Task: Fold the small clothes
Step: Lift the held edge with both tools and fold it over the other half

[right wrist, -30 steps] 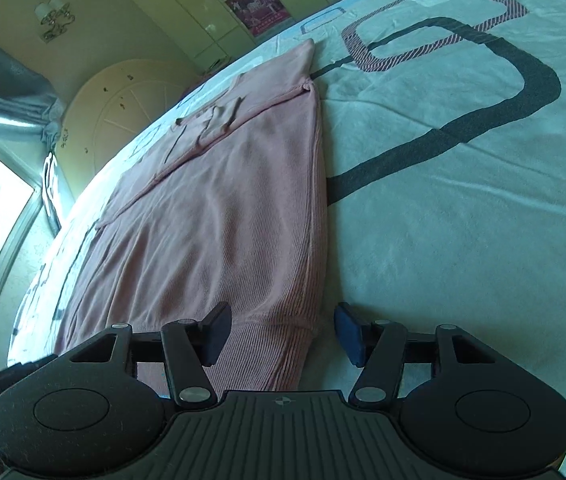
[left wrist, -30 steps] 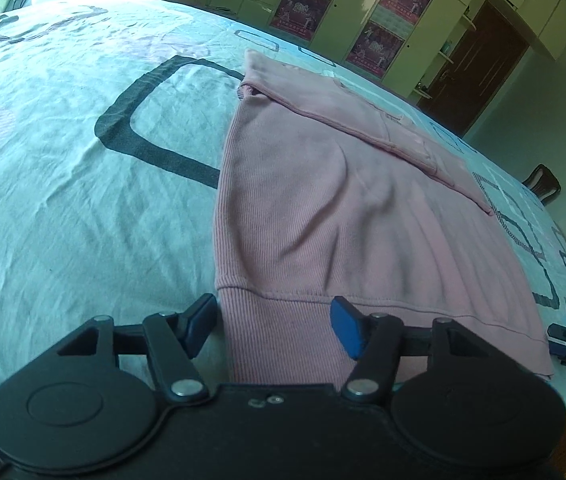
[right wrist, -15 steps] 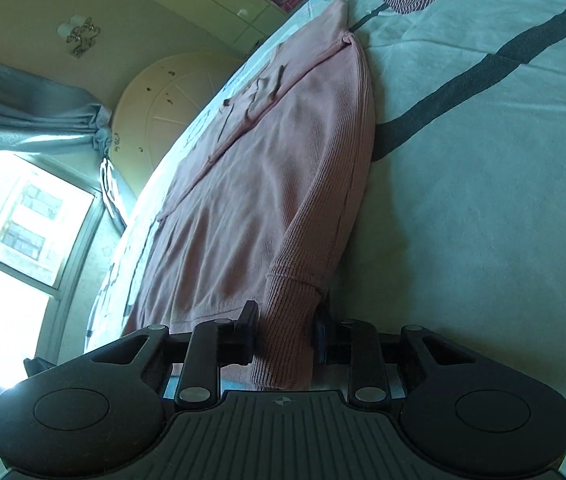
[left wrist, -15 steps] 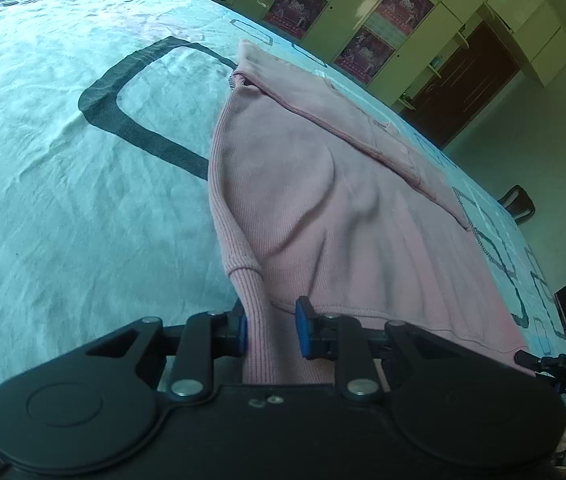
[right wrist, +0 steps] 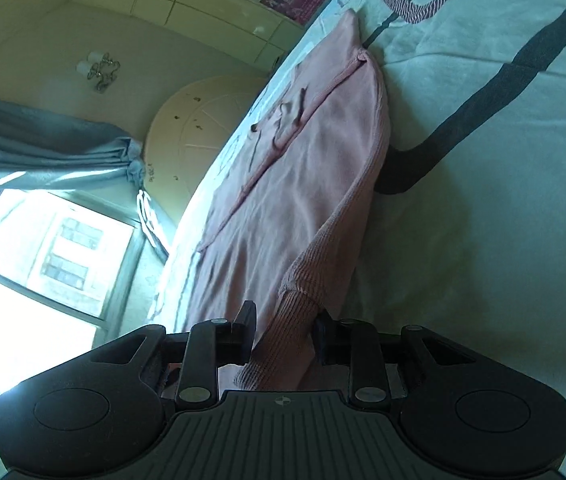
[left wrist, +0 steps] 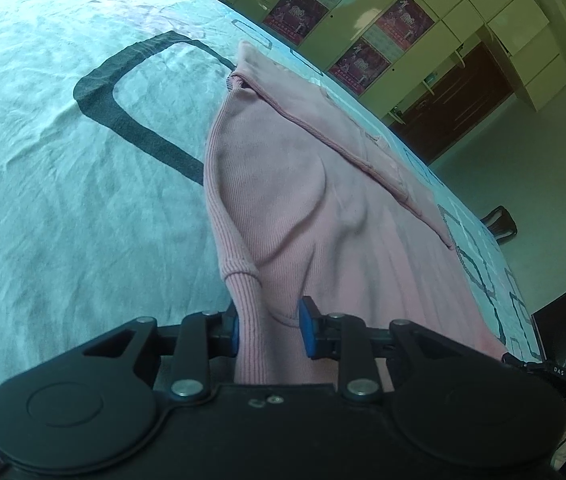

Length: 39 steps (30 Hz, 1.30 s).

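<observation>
A pink ribbed sweater (left wrist: pixel 323 216) lies spread on a bed covered by a pale sheet (left wrist: pixel 63 200) printed with dark rounded rectangles. Its ribbed hem is nearest the cameras, and the body stretches away ahead of both tools toward a wall of cupboards.

The left gripper (left wrist: pixel 269 330) has its jaws closed on the hem corner on its side; the fabric rises in a bunched ridge straight out of the blue pads. The right gripper (right wrist: pixel 283 334) has its jaws closed on the opposite hem corner (right wrist: pixel 283 344), which is likewise lifted off the sheet. Between the two pinches, the hem sags toward the bed.

What could go wrong from here:
- Each pinch appears to catch only a narrow bite of thick rib — a quick pull could let a corner slip out, and the fold would land crooked.
- It is unclear whether both layers are held; if only the top one is, the layers would separate in the lift.
- If one hand moves ahead of the other, the edge would skew.
- A fold already lies far ahead of the jaws — dragging rather than lifting could pull it loose.
</observation>
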Each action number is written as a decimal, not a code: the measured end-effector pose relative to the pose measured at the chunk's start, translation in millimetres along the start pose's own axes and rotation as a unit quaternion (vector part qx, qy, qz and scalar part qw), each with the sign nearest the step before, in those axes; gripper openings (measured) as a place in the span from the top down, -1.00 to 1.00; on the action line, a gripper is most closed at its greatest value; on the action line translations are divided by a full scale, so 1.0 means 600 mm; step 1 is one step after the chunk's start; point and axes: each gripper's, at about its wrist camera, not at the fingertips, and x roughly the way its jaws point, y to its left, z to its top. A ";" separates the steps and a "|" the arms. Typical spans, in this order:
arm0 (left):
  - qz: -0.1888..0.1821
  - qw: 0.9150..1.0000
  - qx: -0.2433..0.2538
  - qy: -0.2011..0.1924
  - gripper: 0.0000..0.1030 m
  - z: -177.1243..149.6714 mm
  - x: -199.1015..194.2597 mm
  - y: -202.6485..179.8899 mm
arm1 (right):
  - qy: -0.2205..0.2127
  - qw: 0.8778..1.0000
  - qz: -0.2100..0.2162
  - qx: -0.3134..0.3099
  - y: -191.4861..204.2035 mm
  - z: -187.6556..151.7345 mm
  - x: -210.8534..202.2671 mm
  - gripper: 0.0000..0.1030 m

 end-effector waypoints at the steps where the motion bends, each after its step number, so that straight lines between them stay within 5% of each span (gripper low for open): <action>1: -0.001 1.000 -0.002 0.000 0.53 0.000 0.001 0.001 | -0.010 1.000 -0.008 0.014 -0.010 0.005 -0.003 0.44; 3: -0.004 1.000 -0.011 0.000 0.53 0.001 0.002 0.005 | -0.017 0.999 -0.030 0.027 -0.021 0.014 -0.006 0.44; 9: -0.004 1.000 -0.003 0.007 0.65 0.000 0.004 0.001 | 0.057 0.998 -0.026 -0.012 -0.013 -0.007 0.009 0.44; 10: 0.000 1.000 0.001 0.009 0.69 -0.001 0.005 0.000 | 0.054 0.998 -0.031 -0.029 -0.009 -0.015 0.010 0.45; 11: 0.002 1.000 0.002 0.009 0.89 -0.001 0.006 0.000 | 0.047 0.998 -0.033 -0.038 -0.005 -0.018 0.008 0.81; 12: -0.005 1.000 -0.006 0.001 0.92 -0.002 0.003 0.001 | 0.041 0.998 -0.031 -0.040 -0.004 -0.019 0.005 0.87; 17: -0.023 0.997 -0.004 -0.067 0.92 -0.008 -0.036 -0.016 | -0.007 0.997 0.014 -0.078 0.030 -0.019 -0.039 0.88; 21: 0.019 0.999 -0.010 -0.035 0.92 -0.022 -0.012 -0.008 | 0.025 0.993 -0.038 -0.107 0.024 -0.029 -0.017 0.88; 26: -0.010 0.997 -0.034 -0.068 0.92 -0.017 -0.032 -0.008 | -0.001 0.995 -0.009 -0.099 0.027 -0.023 -0.033 0.88; 34: -0.075 0.986 -0.046 -0.142 0.92 0.078 -0.038 -0.060 | -0.073 0.986 0.013 -0.152 0.125 0.070 -0.038 0.88; 39: -0.094 0.980 -0.027 -0.173 0.92 0.176 0.008 -0.108 | -0.106 0.977 -0.017 -0.182 0.188 0.161 -0.005 0.88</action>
